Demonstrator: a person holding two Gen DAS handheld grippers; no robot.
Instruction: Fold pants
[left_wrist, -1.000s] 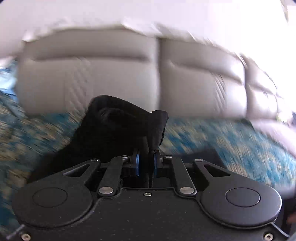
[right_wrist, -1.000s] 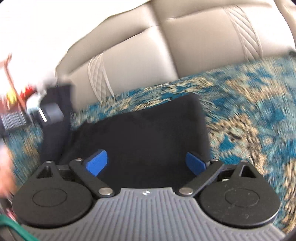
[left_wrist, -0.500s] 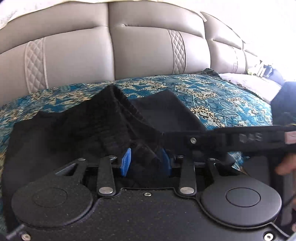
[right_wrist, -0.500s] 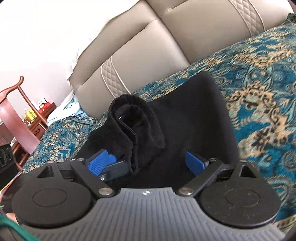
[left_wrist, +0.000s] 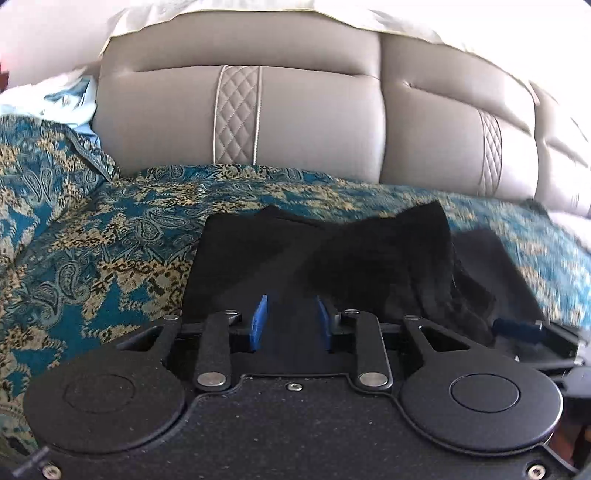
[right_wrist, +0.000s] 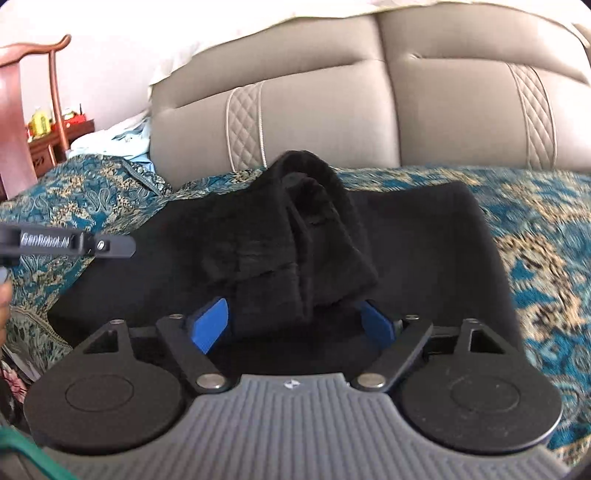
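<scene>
Pants (right_wrist: 424, 236) lie dark on the patterned bed cover (right_wrist: 546, 266), just before the sofa-like headboard (right_wrist: 317, 110), with a bunched roll of cloth (right_wrist: 295, 243) standing up in their middle. Right gripper (right_wrist: 295, 325) has that roll between its fingers, which are closing but not yet pressing. Left gripper (left_wrist: 291, 325), beside the roll, is narrowing on nothing I can make out. Best to let the right fingers pinch all layers before lifting, then lay the fold flat and square.
</scene>
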